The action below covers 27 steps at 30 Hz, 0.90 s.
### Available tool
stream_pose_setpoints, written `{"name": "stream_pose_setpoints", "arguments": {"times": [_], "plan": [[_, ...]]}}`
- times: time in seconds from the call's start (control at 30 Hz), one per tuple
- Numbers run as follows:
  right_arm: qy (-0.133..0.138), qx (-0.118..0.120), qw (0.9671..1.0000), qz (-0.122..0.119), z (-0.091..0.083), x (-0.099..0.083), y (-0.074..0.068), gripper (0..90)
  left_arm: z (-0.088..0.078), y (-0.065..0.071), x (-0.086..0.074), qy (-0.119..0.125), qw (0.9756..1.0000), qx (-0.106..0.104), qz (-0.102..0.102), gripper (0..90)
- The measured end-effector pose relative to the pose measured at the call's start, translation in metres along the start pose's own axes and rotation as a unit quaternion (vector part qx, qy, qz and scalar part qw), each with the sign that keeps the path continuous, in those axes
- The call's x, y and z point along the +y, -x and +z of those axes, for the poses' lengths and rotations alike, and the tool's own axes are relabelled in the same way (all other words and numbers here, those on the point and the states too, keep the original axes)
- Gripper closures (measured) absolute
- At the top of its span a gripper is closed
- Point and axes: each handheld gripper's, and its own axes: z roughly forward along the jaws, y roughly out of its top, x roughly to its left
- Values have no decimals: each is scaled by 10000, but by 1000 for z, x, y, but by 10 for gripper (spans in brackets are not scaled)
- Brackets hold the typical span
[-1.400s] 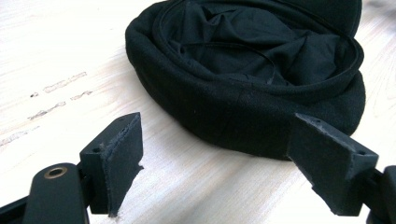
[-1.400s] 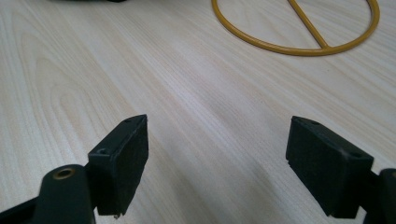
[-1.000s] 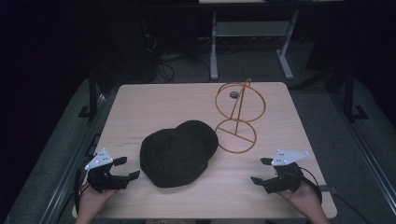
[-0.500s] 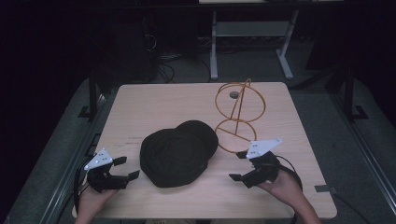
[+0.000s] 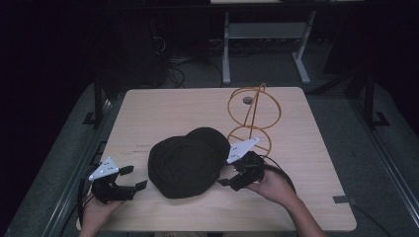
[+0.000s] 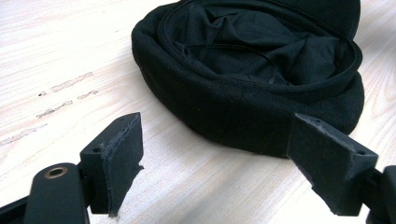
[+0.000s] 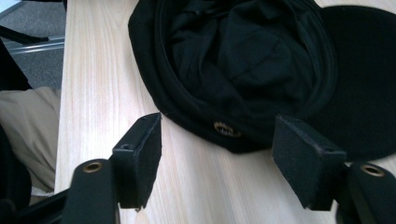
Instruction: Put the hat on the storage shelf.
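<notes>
A black cap (image 5: 185,163) lies upside down in the middle of the wooden table (image 5: 163,106), its brim (image 5: 210,138) toward the far side. In the left gripper view its open inside (image 6: 247,42) shows crumpled lining. My left gripper (image 5: 134,178) stands open at the near left, a short way from the cap's edge. My right gripper (image 5: 223,174) is open right at the cap's right rim; the right gripper view has the rim with a small brass eyelet (image 7: 226,129) just ahead of the jaws, and the brim (image 7: 364,79) to the right.
An orange wire stand (image 5: 253,116) with two rings rises at the far right of the table, just behind my right gripper. A person's hands hold both grippers at the near edge. Dark floor, cables and a metal frame (image 5: 267,34) lie beyond the table.
My right gripper has moved left from the near right corner up to the cap's right rim. The left gripper has stayed in place, and the cap has not moved.
</notes>
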Motion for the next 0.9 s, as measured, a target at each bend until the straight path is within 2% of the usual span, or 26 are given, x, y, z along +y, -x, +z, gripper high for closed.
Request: {"name": "stream_pose_setpoints", "arguments": {"times": [0.03, 0.1, 0.2, 0.23, 0.5, 0.9], "plan": [[-12, 40, 10000, 46, 2, 3, -1, 353, 0, 0, 0, -7, 10000, 1, 11, 178], [-48, 59, 10000, -44, 7, 7, -2, 368, 0, 0, 0, 9, 10000, -4, -9, 178], [-59, 87, 9999, -55, 11, 12, -3, 384, 0, 0, 0, -6, 10000, -4, 9, 177], [-75, 110, 9998, -170, 16, 17, -3, 399, 0, 0, 0, -4, 10000, -3, 17, 178], [-186, 246, 9987, -409, 36, 32, -7, 453, -1, -1, -1, -4, 10000, 7, -20, 178], [-367, 555, 9964, -529, 64, 47, -14, 541, -2, -2, -2, 23, 10000, 23, -18, 179]]}}
